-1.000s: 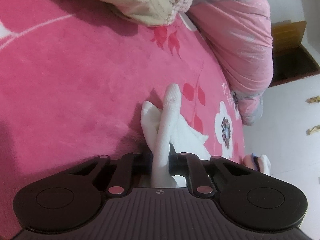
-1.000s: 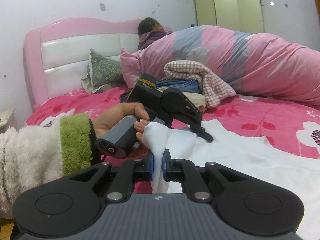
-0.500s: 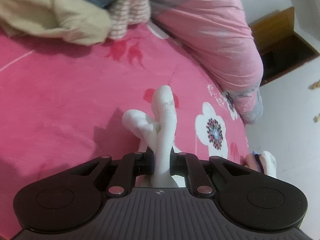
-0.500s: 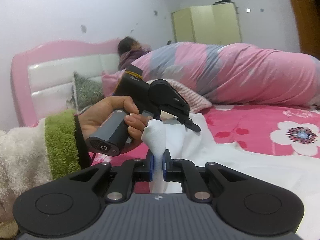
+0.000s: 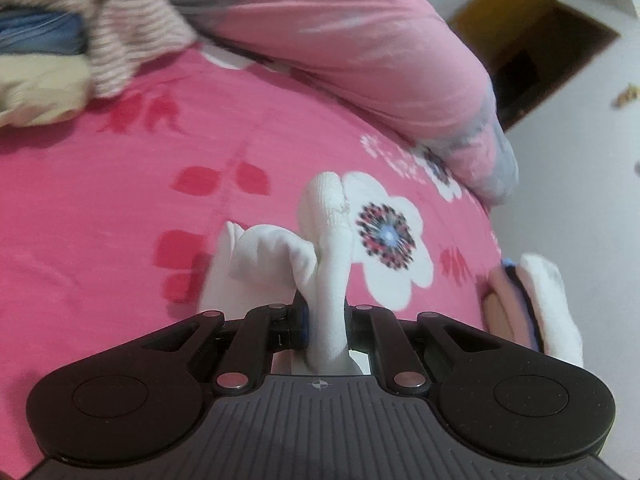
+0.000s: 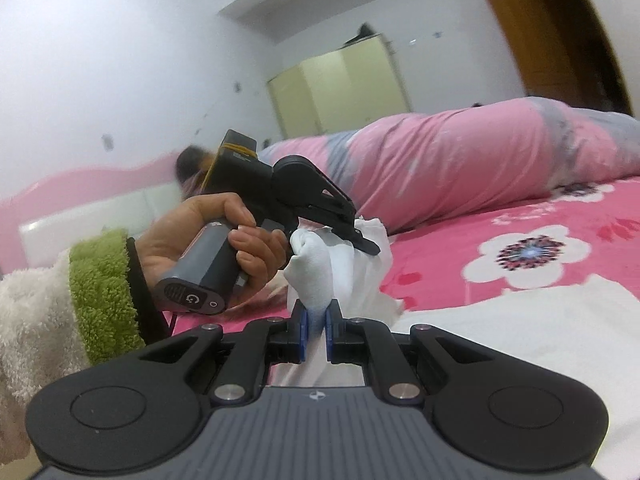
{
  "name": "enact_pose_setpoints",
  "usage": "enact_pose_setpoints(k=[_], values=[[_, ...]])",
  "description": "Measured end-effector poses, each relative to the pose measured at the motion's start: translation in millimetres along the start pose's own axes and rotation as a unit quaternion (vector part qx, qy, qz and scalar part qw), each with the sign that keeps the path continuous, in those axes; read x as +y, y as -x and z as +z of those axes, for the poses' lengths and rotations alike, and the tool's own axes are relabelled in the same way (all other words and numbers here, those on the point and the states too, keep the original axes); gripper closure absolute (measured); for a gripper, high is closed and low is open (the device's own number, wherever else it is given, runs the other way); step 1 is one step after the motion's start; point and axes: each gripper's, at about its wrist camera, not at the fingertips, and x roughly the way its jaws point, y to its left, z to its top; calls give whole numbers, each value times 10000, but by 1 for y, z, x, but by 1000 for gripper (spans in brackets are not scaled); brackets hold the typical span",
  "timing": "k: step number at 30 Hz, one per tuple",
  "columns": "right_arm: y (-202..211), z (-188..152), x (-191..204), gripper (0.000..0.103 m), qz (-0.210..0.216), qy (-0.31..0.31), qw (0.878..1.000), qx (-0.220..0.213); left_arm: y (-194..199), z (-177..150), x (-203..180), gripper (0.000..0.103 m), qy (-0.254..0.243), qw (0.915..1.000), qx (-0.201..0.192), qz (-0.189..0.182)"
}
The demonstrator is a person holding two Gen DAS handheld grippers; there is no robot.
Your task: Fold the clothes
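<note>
White garment (image 6: pixel 316 280) | bunched, lifted off bed (image 5: pixel 100 208) | you pinch it in left hand-held gripper (image 5: pixel 325 320) and right hand-held gripper (image 6: pixel 316 330)

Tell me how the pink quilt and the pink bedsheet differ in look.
The quilt is pale pink with grey patches, while the bedsheet is hot pink with white flowers and red leaves. The quilt lies bunched in a puffy roll; the bedsheet is spread flat. Both are on the bed.
</note>
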Motion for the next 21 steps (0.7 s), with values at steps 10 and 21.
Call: enact_pose_setpoints(k=[10, 21], values=[[47, 2, -70, 95, -617, -761, 9939, -500, -59, -32, -89, 95, -788, 9957, 429, 228], [84, -19, -133, 95, -1148, -1472, 9800, -685, -116, -81, -157, 95, -1581, 9821, 826, 598]])
